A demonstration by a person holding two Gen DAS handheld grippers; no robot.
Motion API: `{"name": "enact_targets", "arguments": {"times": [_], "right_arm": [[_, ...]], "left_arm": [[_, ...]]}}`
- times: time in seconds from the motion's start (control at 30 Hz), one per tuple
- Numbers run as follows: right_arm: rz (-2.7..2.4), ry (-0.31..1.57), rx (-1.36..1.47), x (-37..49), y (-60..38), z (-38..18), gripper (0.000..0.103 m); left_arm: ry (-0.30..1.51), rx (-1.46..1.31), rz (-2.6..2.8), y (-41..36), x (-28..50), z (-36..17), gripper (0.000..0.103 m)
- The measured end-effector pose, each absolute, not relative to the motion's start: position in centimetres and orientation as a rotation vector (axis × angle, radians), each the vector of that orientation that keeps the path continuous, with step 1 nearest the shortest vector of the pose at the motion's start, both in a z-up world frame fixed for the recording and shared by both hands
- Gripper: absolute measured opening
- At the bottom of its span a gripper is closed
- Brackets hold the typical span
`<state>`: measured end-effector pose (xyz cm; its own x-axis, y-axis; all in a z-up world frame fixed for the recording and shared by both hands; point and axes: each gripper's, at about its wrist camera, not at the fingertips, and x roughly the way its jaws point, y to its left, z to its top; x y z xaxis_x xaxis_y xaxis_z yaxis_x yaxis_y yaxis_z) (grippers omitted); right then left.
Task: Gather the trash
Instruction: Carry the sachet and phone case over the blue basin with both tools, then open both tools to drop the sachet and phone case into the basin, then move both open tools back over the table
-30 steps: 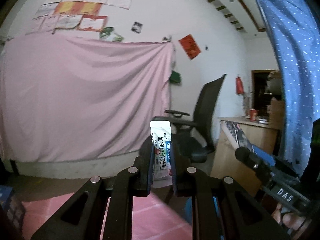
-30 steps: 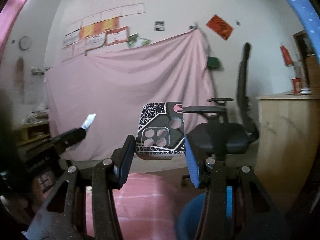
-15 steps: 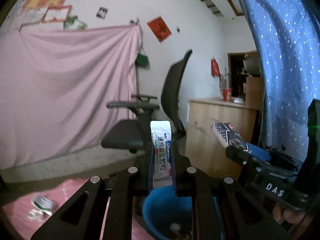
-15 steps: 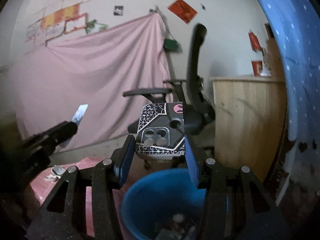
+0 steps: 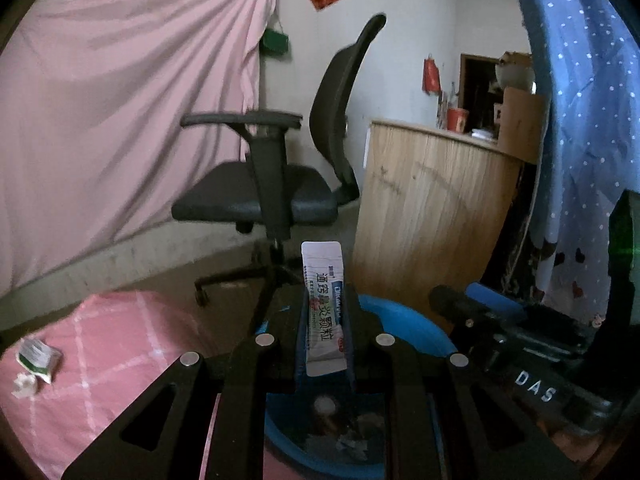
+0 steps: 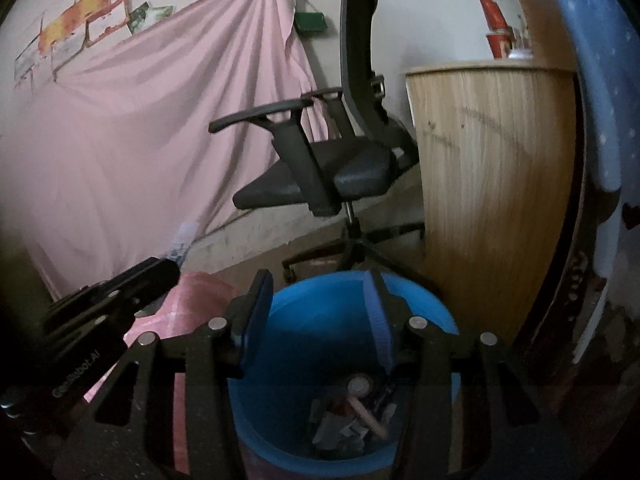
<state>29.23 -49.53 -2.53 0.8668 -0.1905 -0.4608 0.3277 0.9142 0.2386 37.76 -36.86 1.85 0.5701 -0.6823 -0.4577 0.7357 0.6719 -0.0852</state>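
Note:
My left gripper (image 5: pixel 324 316) is shut on a white sachet (image 5: pixel 324 304) with blue print, held upright above the near rim of the blue trash bucket (image 5: pixel 404 320). My right gripper (image 6: pixel 318 312) is open and empty over the blue trash bucket (image 6: pixel 332 308), which holds several pieces of trash (image 6: pixel 352 424). The left gripper with the sachet tip (image 6: pixel 182 242) shows at the left of the right wrist view. The right gripper's body (image 5: pixel 500 332) shows at the right of the left wrist view.
A pink checked cloth (image 5: pixel 104 352) covers the surface left of the bucket, with a crumpled green-white wrapper (image 5: pixel 38 360) and a paper scrap (image 5: pixel 24 384) on it. A black office chair (image 5: pixel 280 184) and a wooden cabinet (image 5: pixel 432 216) stand behind. A blue dotted curtain (image 5: pixel 580 120) hangs at right.
Both grippers have tilted down over the blue bucket. My right gripper has opened and the black patterned card it held is gone from its jaws. The left still holds the sachet.

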Motion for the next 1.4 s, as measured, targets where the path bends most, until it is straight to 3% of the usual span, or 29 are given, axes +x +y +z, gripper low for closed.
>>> {"name": "enact_targets", "arguments": {"times": [0.1,0.17,0.23,0.87,0.97,1.1,1.2,1.27,1.4], "right_arm": [[-0.289,0.457,0.33,29.4,-50.0,-3.0,0.071],[-0.296,0.451,0.344,29.2,-50.3,-3.1,0.071],[-0.301,0.441,0.354,29.0,-50.7,-3.0,0.071],[-0.274,0.359,0.248,28.5,-47.3,0.2,0.079],[-0.25,0.327,0.199,28.7,-45.3,1.4,0.084],[-0.236,0.277,0.147,29.3,-42.5,2.8,0.103],[-0.215,0.232,0.124,29.7,-40.2,3.6,0.103],[-0.197,0.198,0.116,29.9,-38.8,4.1,0.103],[-0.139,0.126,0.109,30.0,-35.7,4.7,0.103]], "left_arm": [[0.551,0.112,-0.84,-37.4,38.5,1.1,0.016],[0.594,0.108,-0.841,-37.6,39.0,0.6,0.031],[0.63,0.074,-0.845,-37.3,39.5,0.2,0.038],[0.538,-0.028,-0.716,-29.8,39.6,3.1,0.045],[0.496,-0.055,-0.682,-26.9,39.3,4.3,0.052],[0.44,-0.105,-0.614,-22.3,39.0,5.5,0.057],[0.402,-0.124,-0.539,-18.8,38.8,6.1,0.067],[0.377,-0.149,-0.489,-16.2,38.6,6.3,0.083],[0.33,-0.179,-0.381,-11.3,37.9,6.2,0.094]]}}
